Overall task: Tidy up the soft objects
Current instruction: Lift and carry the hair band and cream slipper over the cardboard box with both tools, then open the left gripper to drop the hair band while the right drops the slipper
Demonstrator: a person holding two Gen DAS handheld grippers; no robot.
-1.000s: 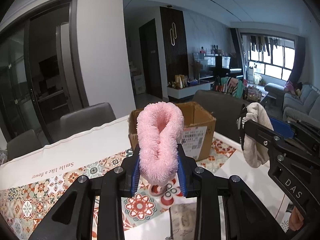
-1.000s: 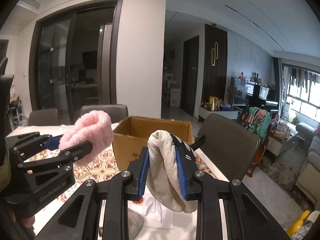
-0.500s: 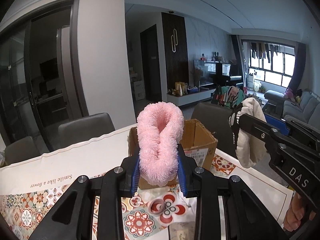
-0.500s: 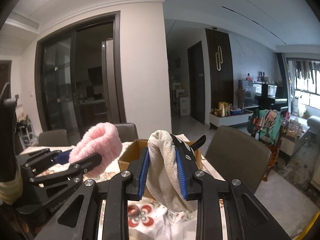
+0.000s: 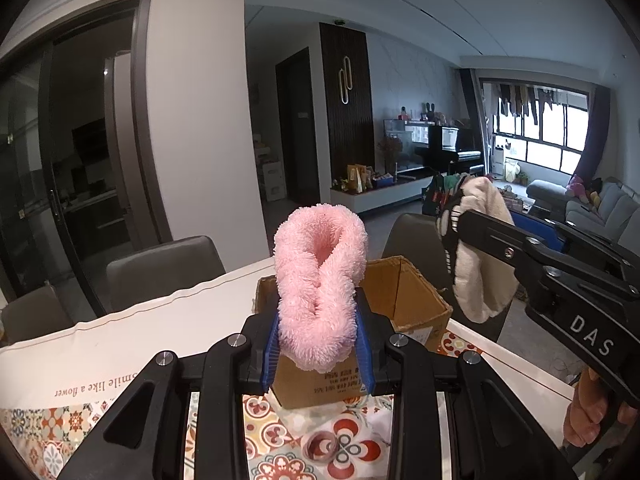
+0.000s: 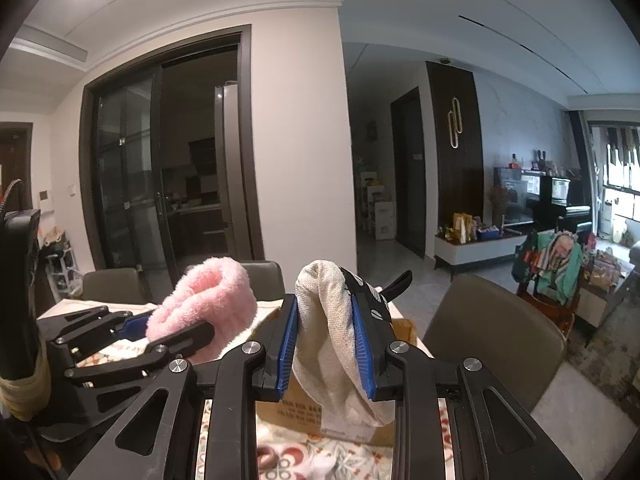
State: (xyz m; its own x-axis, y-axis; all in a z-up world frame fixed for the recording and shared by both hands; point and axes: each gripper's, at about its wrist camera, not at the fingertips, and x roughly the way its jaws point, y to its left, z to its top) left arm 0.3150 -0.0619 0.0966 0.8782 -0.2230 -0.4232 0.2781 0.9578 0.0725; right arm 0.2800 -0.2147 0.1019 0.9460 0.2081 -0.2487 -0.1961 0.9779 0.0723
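The pink fluffy band (image 5: 320,288) sits clamped in the left gripper (image 5: 318,344) jaws, above the open cardboard box (image 5: 404,300) on the patterned surface (image 5: 132,440); at 3 o'clock the right gripper (image 6: 326,352) jaws pinch a beige sock (image 6: 332,344); grey chairs (image 5: 160,268) stand beyond

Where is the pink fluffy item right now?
The pink fluffy item is clamped in the left claw, held up in front of the open cardboard box; in the right wrist view it sits left of the cream cloth.
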